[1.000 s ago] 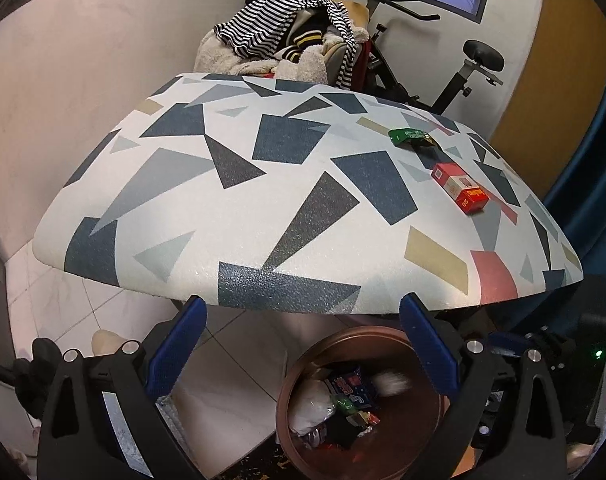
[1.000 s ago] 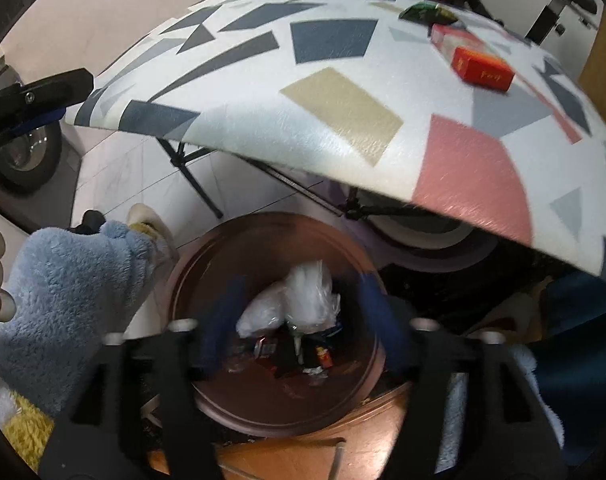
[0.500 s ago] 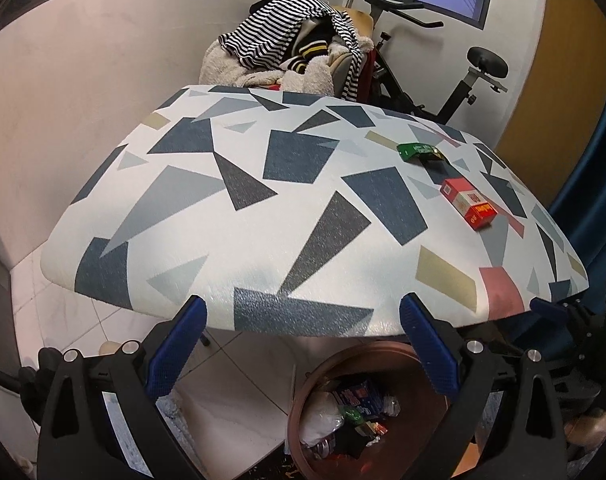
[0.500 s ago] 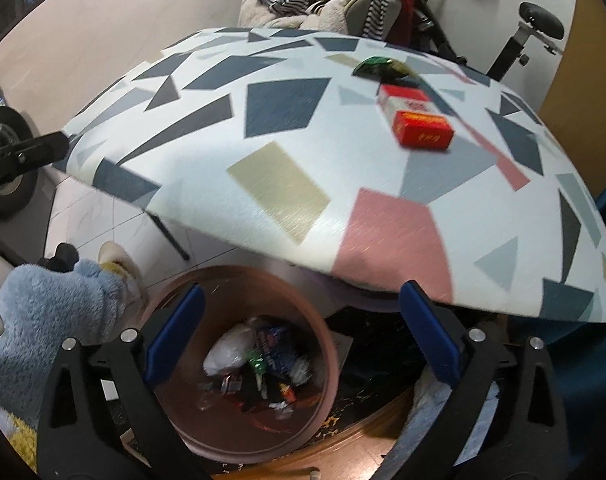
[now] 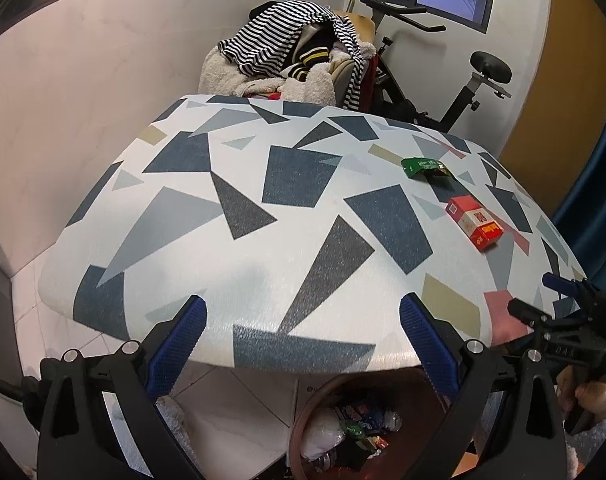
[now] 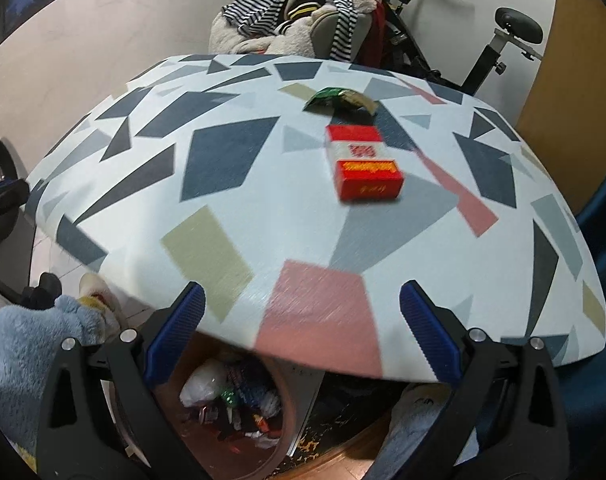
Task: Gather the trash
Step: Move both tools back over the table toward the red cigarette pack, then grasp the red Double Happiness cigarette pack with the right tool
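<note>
The right gripper (image 6: 301,332), jaws just spread and empty, is raised from the bin (image 6: 287,412) toward the red box (image 6: 363,168) at twelve o'clock (green wrapper (image 6: 339,100) beyond, slightly blurred); the left gripper (image 5: 303,344) is held released.

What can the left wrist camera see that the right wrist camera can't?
Only the left wrist view shows the right gripper from the side, with the hand holding it. Only the right wrist view shows the fluffy blue sleeve. Both show the red box, the green wrapper, the patterned table and the brown bin holding trash.
</note>
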Available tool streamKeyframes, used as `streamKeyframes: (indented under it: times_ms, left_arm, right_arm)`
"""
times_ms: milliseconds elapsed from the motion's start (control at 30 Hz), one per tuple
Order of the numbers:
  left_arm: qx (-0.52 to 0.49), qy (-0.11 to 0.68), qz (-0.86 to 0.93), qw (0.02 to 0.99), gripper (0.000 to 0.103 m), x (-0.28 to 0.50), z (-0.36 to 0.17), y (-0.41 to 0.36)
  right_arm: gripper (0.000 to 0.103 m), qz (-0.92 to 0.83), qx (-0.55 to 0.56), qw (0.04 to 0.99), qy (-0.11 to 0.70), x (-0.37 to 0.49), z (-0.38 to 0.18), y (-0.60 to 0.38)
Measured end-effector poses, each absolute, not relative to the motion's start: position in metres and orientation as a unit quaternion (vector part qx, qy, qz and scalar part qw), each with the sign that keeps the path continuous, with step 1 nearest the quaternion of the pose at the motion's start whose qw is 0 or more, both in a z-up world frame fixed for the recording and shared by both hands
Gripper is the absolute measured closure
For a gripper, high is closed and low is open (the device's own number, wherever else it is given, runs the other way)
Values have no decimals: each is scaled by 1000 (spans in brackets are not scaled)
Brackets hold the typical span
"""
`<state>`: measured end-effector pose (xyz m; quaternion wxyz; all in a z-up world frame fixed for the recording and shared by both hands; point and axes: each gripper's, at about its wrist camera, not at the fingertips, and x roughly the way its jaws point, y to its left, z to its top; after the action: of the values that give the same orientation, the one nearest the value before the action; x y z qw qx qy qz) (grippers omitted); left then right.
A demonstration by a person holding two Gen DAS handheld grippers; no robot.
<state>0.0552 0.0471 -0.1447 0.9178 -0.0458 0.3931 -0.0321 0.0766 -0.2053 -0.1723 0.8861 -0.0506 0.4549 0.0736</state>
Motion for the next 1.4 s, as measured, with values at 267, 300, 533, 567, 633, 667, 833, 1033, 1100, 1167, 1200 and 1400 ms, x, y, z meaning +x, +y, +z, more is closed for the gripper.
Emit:
streamKeyframes:
  times_ms: [267,300,533,567,633,667,833,1033,1100,1167,1200,1400]
  left_arm:
    - [-45,383,-40,922,8,77,-136,42]
    - [-45,382,-40,922,8,80,-136,42]
    - [-49,388,-45,919,8,94,-141,40]
    - [-48,391,-46,918,8,96,-143,39]
    - [-48,395,-47,916,8,98,-146,39]
    - [-48,396,-47,916,8,99,-146,39]
    - [-54,400,-47,914,8,102,-149,41]
    - [-43,403,-47,913,8,103,-150,38]
    - [-40,402,-47,913,8,104,-151,36]
    - [-35,403,-48,913,8,104,-151,33]
    - [-32,403,-49,913,8,105,-151,32]
    - [-9,394,-58,917,8,108,-143,17]
  right_arm:
    - [7,66,-26,894,442,115,-169,-234]
    - [7,63,-17,894,442,129,-170,-241]
    - [7,60,0,889,454,172,-172,-251]
    - [7,65,3,886,459,181,-173,-250]
    - [7,68,-1,885,461,189,-175,-251]
    - [7,67,-11,882,466,196,-178,-247]
    - [7,65,-20,874,481,214,-188,-238]
    - [25,67,-38,862,501,225,-201,-227]
    - [41,69,-38,864,497,224,-199,-228]
    - [44,70,-39,866,493,222,-198,-228]
    - [44,74,-40,870,486,217,-193,-229]
    - [44,80,-46,880,466,204,-182,-232]
